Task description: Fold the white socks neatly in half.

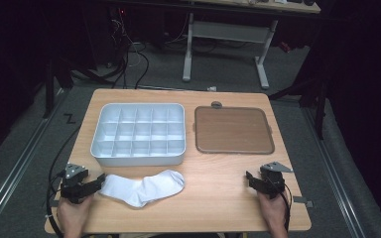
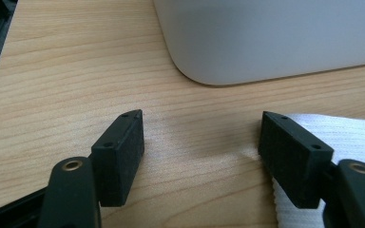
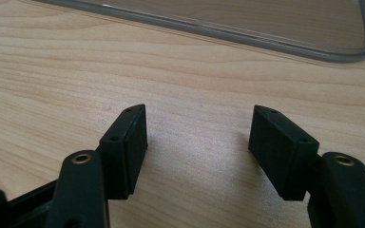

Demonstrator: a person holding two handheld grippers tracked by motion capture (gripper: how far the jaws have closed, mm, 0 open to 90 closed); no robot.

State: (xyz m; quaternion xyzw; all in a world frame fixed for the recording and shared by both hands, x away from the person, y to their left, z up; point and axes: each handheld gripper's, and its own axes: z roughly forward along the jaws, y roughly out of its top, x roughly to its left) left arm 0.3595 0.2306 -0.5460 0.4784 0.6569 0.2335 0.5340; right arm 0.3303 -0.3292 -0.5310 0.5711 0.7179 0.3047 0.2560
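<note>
A person sits at a light wooden table (image 1: 218, 198), forearms entering from the near edge, each hand holding a black two-jaw gripper. The left gripper (image 1: 99, 181) rests at the near left of the table with its jaws spread wide apart and nothing clamped between them; in the left gripper view (image 2: 202, 137) bare wood shows in the gap, and one jaw sits right at the edge of a white sock (image 2: 356, 137), at or just over its cloth. The white sock (image 1: 144, 187) lies flat on the table just beside that gripper, stretching toward the middle of the near edge, its ribbed end nearest the jaws. The right gripper (image 1: 250, 179) rests at the near right, well apart from the sock, its jaws also standing wide apart over bare wood, as the right gripper view (image 3: 199, 135) shows. Just beyond the sock sits a white plastic organiser tray (image 1: 99, 148) divided into a grid of small compartments; its rounded corner (image 2: 204, 71) shows close ahead in the left gripper view. To the right of the tray, beyond the right gripper, lies a flat brown lid (image 1: 233, 130) with a clear rim, its edge (image 3: 247, 38) visible in the right gripper view. Past the table, a dark floor holds cables and the white legs of another desk (image 1: 188, 54).
</note>
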